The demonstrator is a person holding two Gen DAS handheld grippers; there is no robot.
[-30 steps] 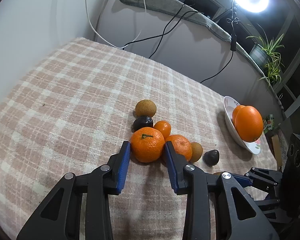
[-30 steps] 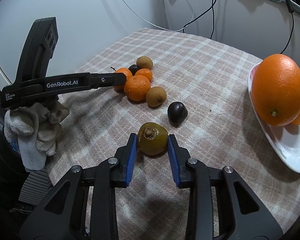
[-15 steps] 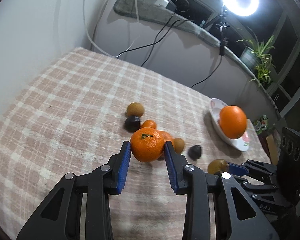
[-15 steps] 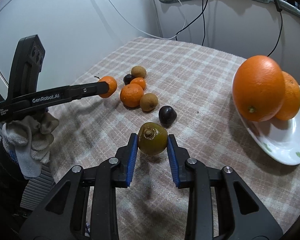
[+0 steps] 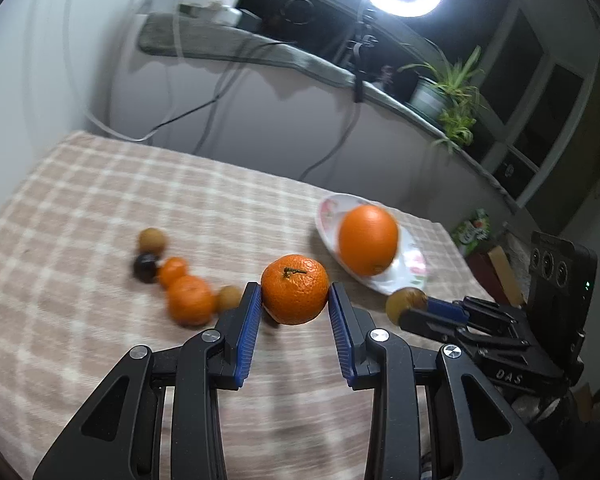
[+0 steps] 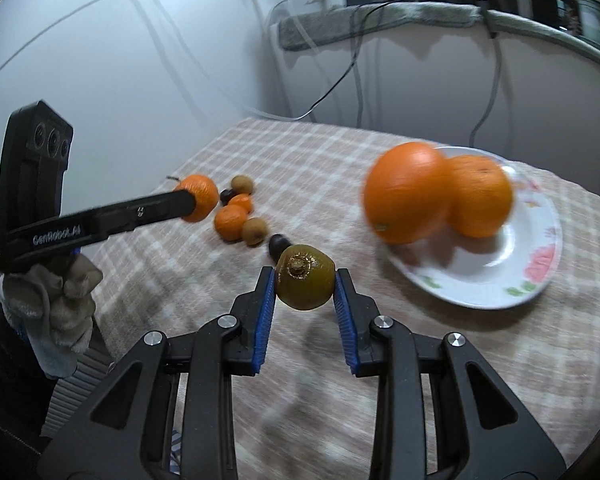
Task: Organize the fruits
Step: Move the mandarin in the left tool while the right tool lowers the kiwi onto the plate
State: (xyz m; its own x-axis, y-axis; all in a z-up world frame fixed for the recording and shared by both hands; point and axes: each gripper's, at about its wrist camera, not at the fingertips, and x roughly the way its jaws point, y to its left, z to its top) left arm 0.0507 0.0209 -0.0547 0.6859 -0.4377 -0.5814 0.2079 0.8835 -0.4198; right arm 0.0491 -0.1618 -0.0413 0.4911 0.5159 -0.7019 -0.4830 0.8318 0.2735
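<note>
1. "GenRobot.AI": white lettering, somewhat blurred, is printed along the side of the black arm of the left tool (image 6: 196, 200), seen in the right wrist view at about 9 o'clock. A smaller block of white print is placed at the arm's outer end; it cannot be read.

2. "DAS": pale embossed letters are borne on the black body of the right tool (image 5: 410, 304), seen in the left wrist view at about 4 o'clock.

3. A green packet (image 5: 473, 229) is seen at about 3 o'clock in the left wrist view; its printing is too blurred to be read.

No other text, number or sign can be made out.
</note>
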